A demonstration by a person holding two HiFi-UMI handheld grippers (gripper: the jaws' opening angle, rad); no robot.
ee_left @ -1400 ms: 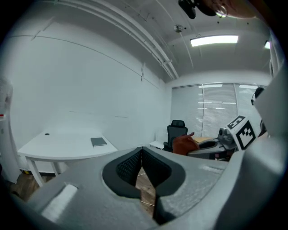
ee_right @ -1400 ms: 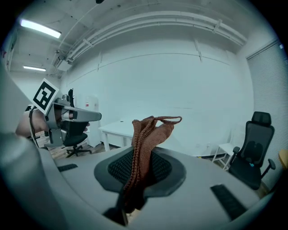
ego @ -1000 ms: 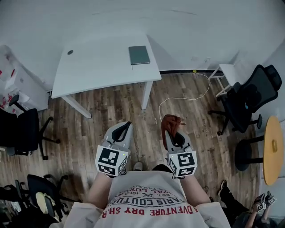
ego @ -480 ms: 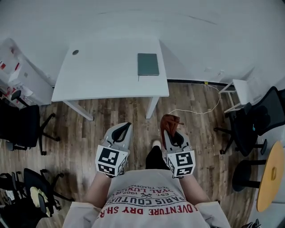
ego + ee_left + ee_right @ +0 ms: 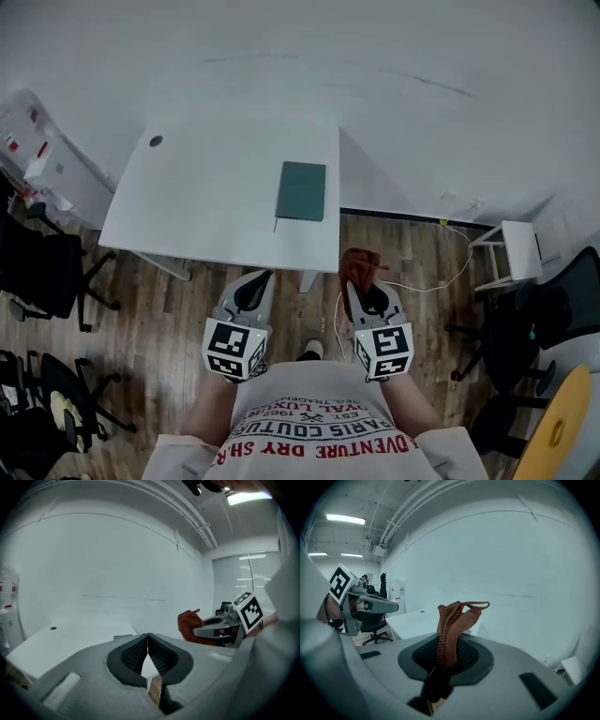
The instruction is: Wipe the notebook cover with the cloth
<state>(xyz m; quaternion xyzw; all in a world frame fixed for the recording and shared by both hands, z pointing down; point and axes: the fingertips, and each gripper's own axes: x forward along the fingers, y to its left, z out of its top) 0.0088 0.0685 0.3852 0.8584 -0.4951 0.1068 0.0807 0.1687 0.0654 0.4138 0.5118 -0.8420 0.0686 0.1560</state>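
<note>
A dark green notebook [image 5: 301, 191] lies flat near the right end of a white table [image 5: 206, 202]. My right gripper [image 5: 360, 277] is shut on a rust-brown cloth [image 5: 357, 263], whose bunched end sticks up past the jaws [image 5: 457, 618]. It hangs over the floor just short of the table's front right corner. My left gripper [image 5: 258, 281] is shut with nothing in it, its pads [image 5: 148, 649] pressed together, level with the right one and close to the table's front edge. The cloth also shows in the left gripper view [image 5: 190, 625].
A white cable [image 5: 427, 277] trails over the wooden floor on the right. A small white stool [image 5: 517, 249] and black office chairs [image 5: 553, 319] stand to the right. More black chairs [image 5: 42, 272] stand on the left, a white cabinet [image 5: 37, 159] behind them.
The table and notebook have come closer and lower in the head view as the person walks up to them. Both grippers keep their pose, cloth still held.
</note>
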